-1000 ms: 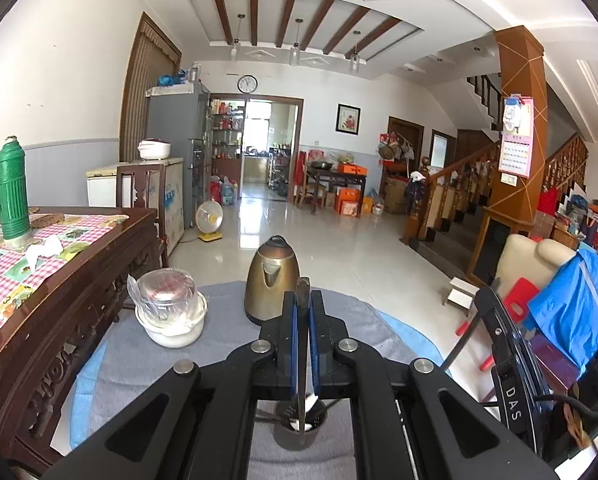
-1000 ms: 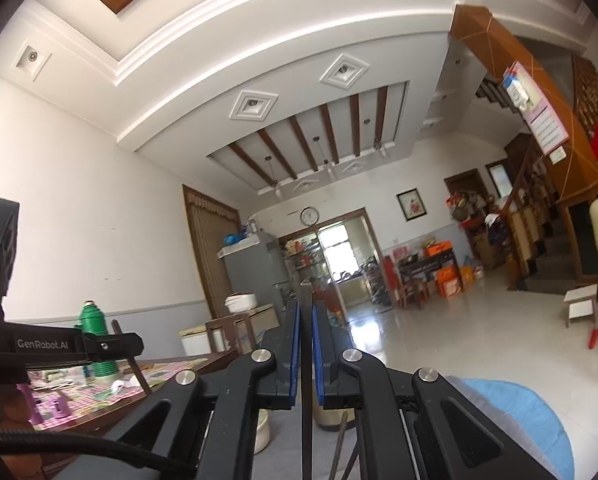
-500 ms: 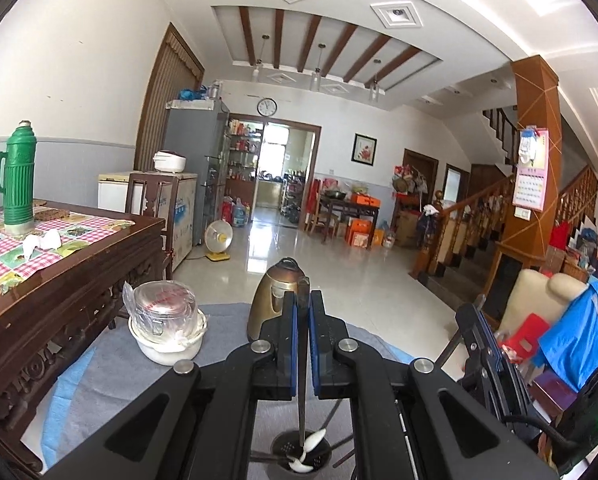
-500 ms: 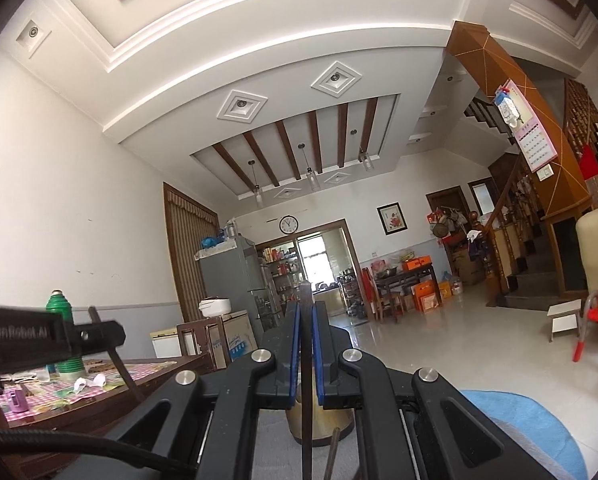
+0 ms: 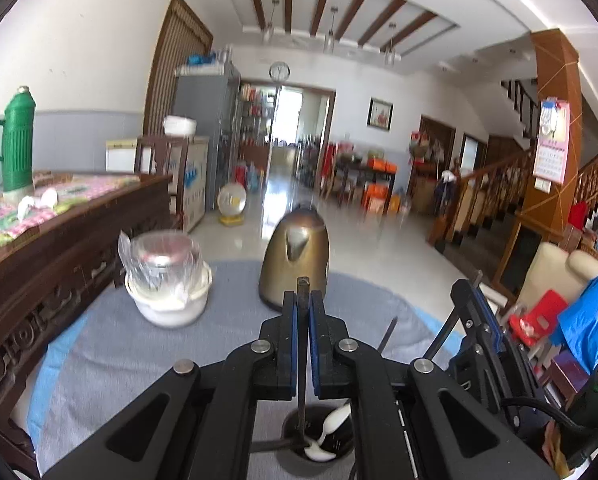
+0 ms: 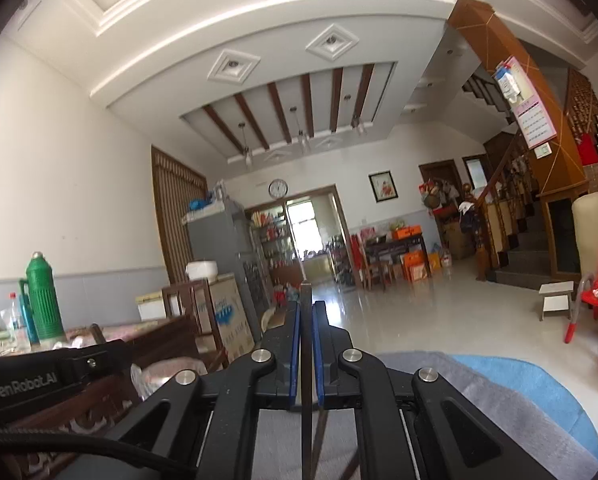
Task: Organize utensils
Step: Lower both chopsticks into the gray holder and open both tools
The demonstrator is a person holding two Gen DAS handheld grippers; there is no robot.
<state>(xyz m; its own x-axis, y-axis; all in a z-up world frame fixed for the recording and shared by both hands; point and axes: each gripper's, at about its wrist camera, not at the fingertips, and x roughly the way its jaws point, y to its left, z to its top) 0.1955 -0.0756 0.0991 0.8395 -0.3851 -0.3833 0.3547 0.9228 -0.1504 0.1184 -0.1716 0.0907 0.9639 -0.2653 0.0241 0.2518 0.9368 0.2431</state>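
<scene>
Left wrist view: the left gripper (image 5: 303, 312) has its two blue-padded fingers (image 5: 291, 344) almost together, squeezing a thin dark stick (image 5: 302, 400) that stands straight up between them. The stick's lower end goes down into a dark round cup (image 5: 299, 460) right under the fingers. A white spoon (image 5: 331, 428) lies in that cup too, leaning to the right of the stick. Past the fingertips stands a gold kettle (image 5: 295, 256) on the grey cloth (image 5: 111, 360). To the left of the fingers is a white bowl (image 5: 171, 308) with a clear wrapped lid on top. The right gripper (image 5: 483, 320) shows off to the right of the fingers.

Right wrist view: the right gripper (image 6: 307, 316) is nearly closed as well, and it pinches another thin dark stick (image 6: 306, 380) that points up past the fingertips. The fingers aim high, toward the far room. A green bottle (image 6: 43, 300) stands far off to the left of the fingers.
</scene>
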